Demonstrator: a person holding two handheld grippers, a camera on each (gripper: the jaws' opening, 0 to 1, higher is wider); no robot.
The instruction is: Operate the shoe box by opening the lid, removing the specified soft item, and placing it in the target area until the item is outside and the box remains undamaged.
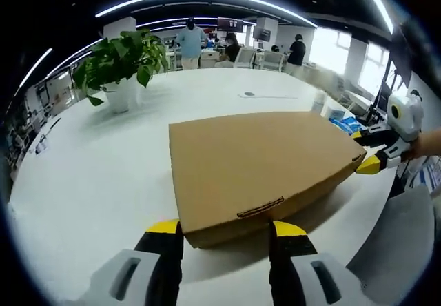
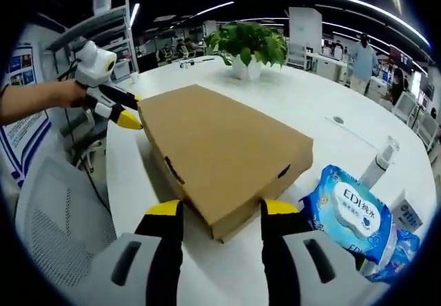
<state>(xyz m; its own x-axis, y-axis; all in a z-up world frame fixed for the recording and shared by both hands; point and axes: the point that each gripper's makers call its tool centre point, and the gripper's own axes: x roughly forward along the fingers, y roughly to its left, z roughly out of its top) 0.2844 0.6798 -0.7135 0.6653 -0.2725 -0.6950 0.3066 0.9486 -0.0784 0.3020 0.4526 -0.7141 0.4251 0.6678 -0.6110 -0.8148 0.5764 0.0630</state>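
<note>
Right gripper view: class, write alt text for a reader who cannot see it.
A flat brown cardboard box, lid closed, lies on a white table between the open right gripper and the left gripper. A blue wipes packet sits beside it.

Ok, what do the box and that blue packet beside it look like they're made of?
The box looks like plain brown cardboard, matte and unprinted: flat panels, sharp folded edges and a tab slot cut into the side facing the left gripper view. The blue packet looks like soft plastic film, glossy: it catches the light, bulges and carries a printed label. Probably wet wipes, though I can't confirm that.
</note>
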